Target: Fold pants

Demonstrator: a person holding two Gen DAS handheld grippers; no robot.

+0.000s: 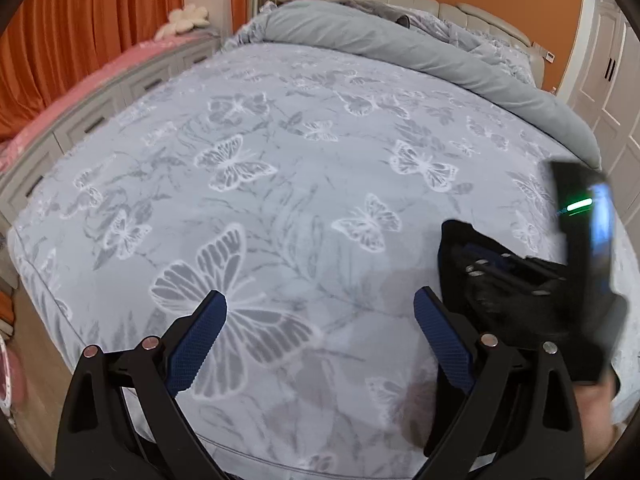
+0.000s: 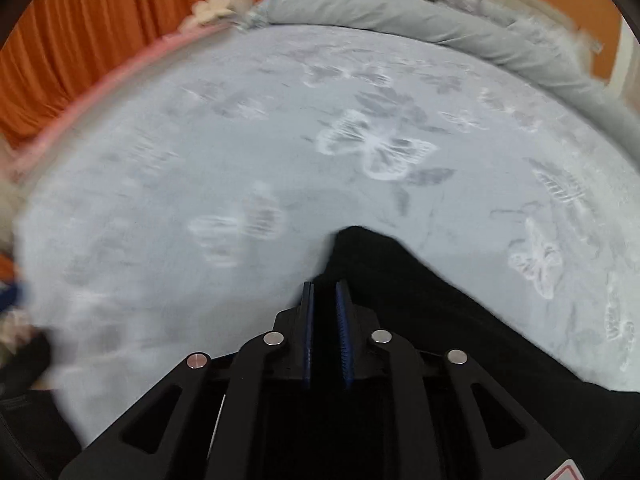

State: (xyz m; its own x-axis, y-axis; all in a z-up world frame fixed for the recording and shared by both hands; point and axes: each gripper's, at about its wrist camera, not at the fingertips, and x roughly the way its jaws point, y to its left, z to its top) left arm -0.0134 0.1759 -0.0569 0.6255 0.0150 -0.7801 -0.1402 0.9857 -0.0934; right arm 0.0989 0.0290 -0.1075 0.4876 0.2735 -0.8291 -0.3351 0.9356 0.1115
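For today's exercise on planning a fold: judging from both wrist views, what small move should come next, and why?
Probably carry the black pants forward over the butterfly sheet and lay them flat. The right gripper is shut on a bunched part of them, while the left gripper is open, holding nothing, free to take another edge.

My bed in a grey butterfly-print sheet, grey duvet bunched at twelve o'clock, black pants lying at five o'clock

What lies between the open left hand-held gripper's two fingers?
Only bare butterfly-print grey bedsheet shows between the left hand-held gripper fingers in the left wrist view; the black pants are off to its right.
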